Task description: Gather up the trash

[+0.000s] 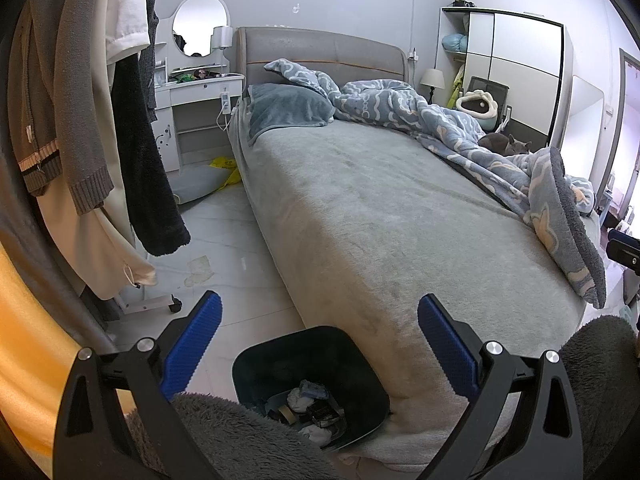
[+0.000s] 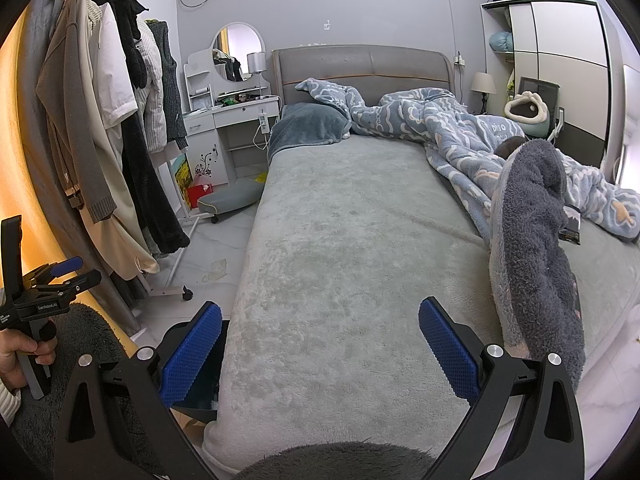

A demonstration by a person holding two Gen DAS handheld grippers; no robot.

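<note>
Bedroom with pale grey walls [image 2: 304,4] and white tiled floor [image 1: 224,232]. Grey bed [image 2: 340,240] with padded headboard [image 2: 360,66] and rumpled blue quilt [image 1: 400,108]; white dressing table [image 2: 236,116] with round mirror [image 2: 238,52]; clothes rack [image 2: 116,120] at left; wardrobe [image 1: 516,68] at right.

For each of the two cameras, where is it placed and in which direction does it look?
Left wrist: sits on the open left gripper at the bed's foot corner, looking toward the headboard over the bin; own fingers show.
Right wrist: sits on the open right gripper over the bed's foot end, also facing the headboard; own fingers, the left gripper and the hand holding it show.
Shared: bed, quilt, dresser, hanging clothes.
</note>
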